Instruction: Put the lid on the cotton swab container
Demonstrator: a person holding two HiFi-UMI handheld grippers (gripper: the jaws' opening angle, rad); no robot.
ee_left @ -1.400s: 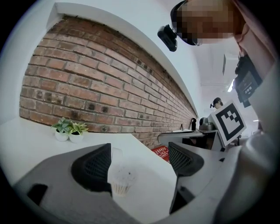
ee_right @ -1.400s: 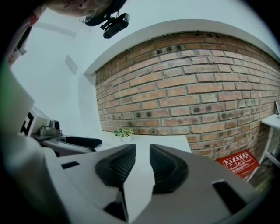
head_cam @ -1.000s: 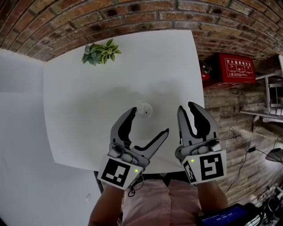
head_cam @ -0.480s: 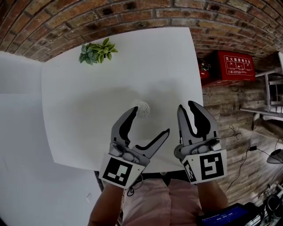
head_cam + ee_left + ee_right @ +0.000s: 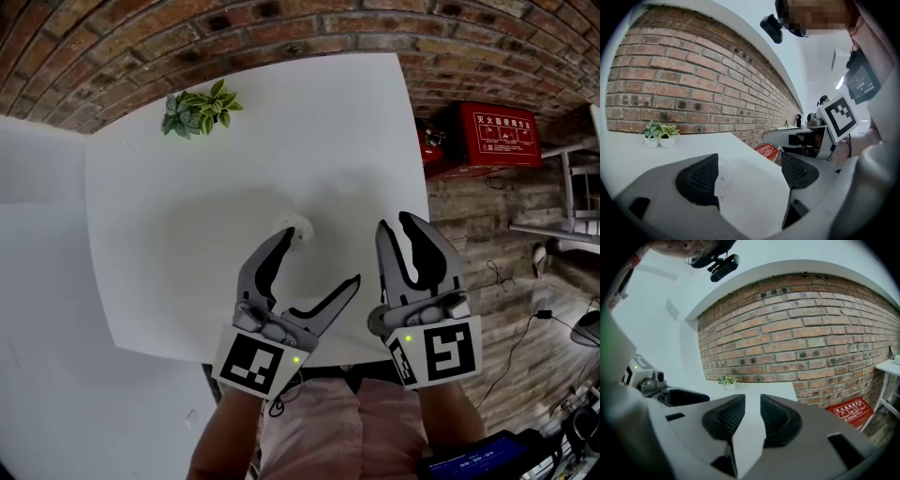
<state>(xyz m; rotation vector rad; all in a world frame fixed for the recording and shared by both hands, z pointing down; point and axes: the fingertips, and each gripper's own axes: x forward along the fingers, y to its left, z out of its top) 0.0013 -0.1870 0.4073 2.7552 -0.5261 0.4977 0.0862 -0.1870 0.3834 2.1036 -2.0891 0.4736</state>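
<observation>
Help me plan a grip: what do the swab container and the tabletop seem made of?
Swab container: probably clear plastic, smooth; what lies behind shows through its wall in the left gripper view. Tabletop: white, matte, maybe laminate or painted board; soft shadows, no sharp reflections.

A red metal box (image 5: 483,136) standing by the brick wall carries a line of white Chinese characters above small white pictograms, all too small to read with certainty. A black-and-white square marker (image 5: 249,364) sits on the left gripper (image 5: 321,255) cube, and another on the right gripper (image 5: 395,223) cube. Both are patterns only, with no letters or numbers.
</observation>
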